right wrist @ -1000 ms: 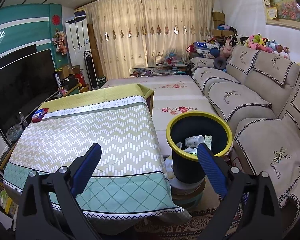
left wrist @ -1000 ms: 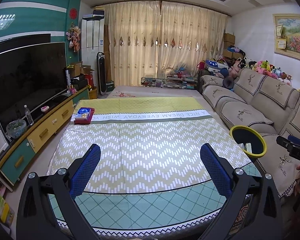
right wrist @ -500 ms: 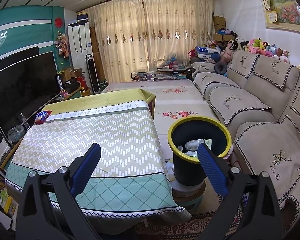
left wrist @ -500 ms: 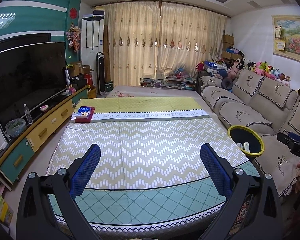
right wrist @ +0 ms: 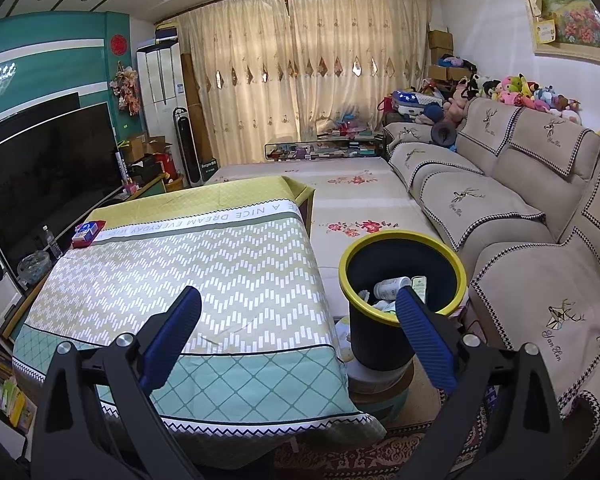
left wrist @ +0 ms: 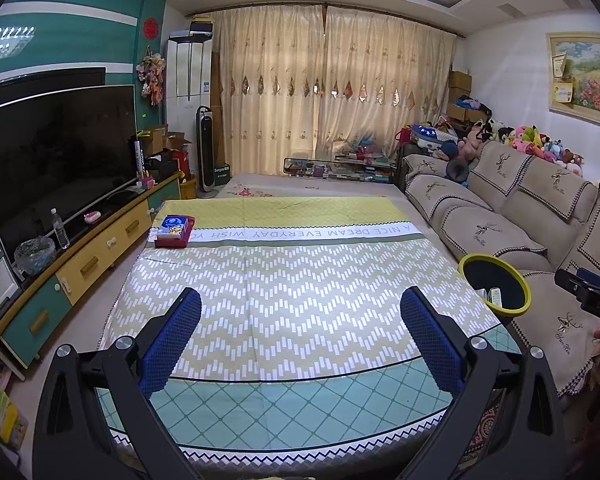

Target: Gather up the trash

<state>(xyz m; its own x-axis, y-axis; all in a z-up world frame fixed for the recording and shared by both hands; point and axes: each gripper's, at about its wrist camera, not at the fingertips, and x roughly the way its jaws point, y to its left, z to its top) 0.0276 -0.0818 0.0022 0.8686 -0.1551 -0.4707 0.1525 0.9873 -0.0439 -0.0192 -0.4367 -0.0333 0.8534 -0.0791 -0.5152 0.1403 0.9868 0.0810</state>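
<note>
The round dark bin with the yellow rim (right wrist: pixel 403 268) stands on the floor at the right-hand edge of the low table under its zigzag-patterned green, yellow and white cloth (left wrist: pixel 300 292), and it already holds trash: a white plastic bottle (right wrist: pixel 391 286) lying on its side, a small pale carton (right wrist: pixel 419 283) and crumpled white bits below them. The tabletop beside the bin looks bare of litter, so collection appears largely done; the only thing on the cloth is a red and blue tissue pack (left wrist: pixel 175 231) at the corner farthest from the bin (probably not rubbish, though that is a guess). Both tools are idle: the left gripper (left wrist: pixel 300 334) has its blue-padded fingers spread wide with nothing between them, and the right gripper (right wrist: pixel 298 334) is likewise spread wide and empty, hovering just short of the bin. The bin's lower contents are in shadow, its base is partly hidden by the right finger, and the floor behind the table cannot be checked for strays.
</note>
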